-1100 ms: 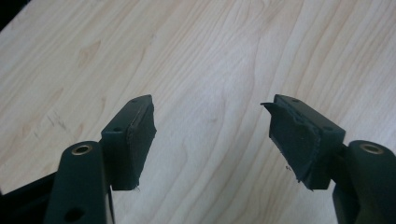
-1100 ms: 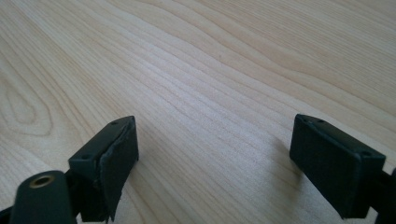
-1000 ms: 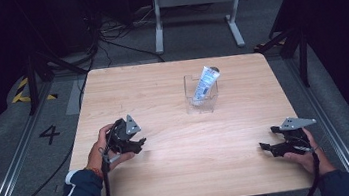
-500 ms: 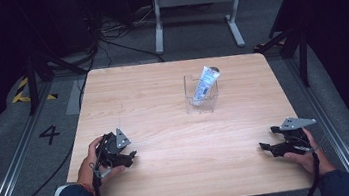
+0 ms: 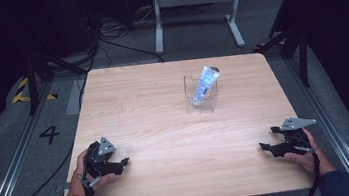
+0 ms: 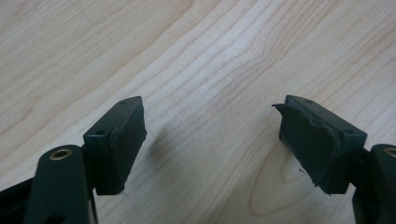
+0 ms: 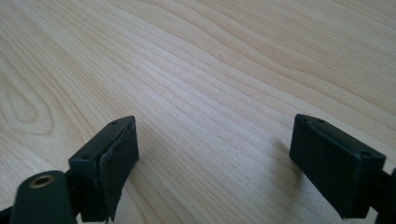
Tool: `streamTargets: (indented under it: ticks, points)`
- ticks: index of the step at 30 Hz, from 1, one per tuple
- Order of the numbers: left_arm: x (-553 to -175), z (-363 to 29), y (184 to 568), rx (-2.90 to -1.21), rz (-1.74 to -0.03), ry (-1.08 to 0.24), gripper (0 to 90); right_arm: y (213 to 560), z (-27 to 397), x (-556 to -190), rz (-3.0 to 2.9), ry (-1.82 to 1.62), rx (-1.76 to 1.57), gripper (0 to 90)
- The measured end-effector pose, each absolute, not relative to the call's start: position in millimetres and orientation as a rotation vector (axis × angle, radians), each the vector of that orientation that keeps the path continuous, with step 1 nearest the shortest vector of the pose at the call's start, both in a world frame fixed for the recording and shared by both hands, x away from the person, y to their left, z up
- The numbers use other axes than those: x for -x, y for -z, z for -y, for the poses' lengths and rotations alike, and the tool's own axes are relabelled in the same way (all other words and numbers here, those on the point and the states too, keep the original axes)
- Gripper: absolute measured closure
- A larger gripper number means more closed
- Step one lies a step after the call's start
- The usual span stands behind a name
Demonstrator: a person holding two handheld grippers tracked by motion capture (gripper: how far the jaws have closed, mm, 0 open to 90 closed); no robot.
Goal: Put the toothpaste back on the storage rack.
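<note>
1. A light wooden table (image 5: 164,109) bears a clear plastic box (image 5: 201,94) standing at about one o'clock from its middle, well apart from both hands.
2. A white and blue tube (image 5: 205,83) stands in that box, leaning toward one o'clock, its top end over the far rim. The print on it is too small to read.
3. The left gripper (image 5: 122,161) sits at the table's seven o'clock corner, held in the person's left hand (image 5: 87,175). Its jaws stand wide apart, with bare wood between them in the left gripper view (image 6: 210,135).
4. The right gripper (image 5: 264,146) sits at the five o'clock corner in the right hand (image 5: 310,154). Its jaws are also spread wide over bare wood in the right gripper view (image 7: 215,158), holding nothing.
5. Nothing lies on the wood between either gripper and the box.
6. Each gripper carries a grey three-cornered plate on top, which hides part of its body in the high view.
7. Beyond the table at twelve o'clock stands a grey metal frame (image 5: 196,4) on a dark floor strewn with cables (image 5: 105,41).
8. At nine o'clock the floor shows a painted number 4 (image 5: 49,134) beside a metal rail (image 5: 15,168), with yellow-black tape (image 5: 23,91) farther off.
9. The far corners are in deep shadow and hard to make out; both forearms are cut off at the bottom edge.
</note>
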State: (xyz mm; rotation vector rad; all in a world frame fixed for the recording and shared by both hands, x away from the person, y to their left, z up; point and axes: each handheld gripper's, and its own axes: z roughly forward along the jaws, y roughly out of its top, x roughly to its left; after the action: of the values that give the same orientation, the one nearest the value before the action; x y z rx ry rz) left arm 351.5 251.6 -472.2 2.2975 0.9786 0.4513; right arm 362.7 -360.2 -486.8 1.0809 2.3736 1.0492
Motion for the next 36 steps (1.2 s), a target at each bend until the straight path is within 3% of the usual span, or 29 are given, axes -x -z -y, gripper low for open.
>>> streamTargets:
  ticks: [2,6,36]
  points:
    - [-351,-261,477,-2.242,-1.026,-0.388,20.6,487,360,-363,-2.374,-1.049,-1.081,15.8]
    - [-346,-269,481,-2.189,-1.029,-0.397,17.8,487,360,-363,-2.374,-1.051,-1.08,15.8]
    - [-348,-266,482,-2.182,-1.051,-0.428,13.5,487,361,-363,-2.387,-1.055,-1.059,15.8]
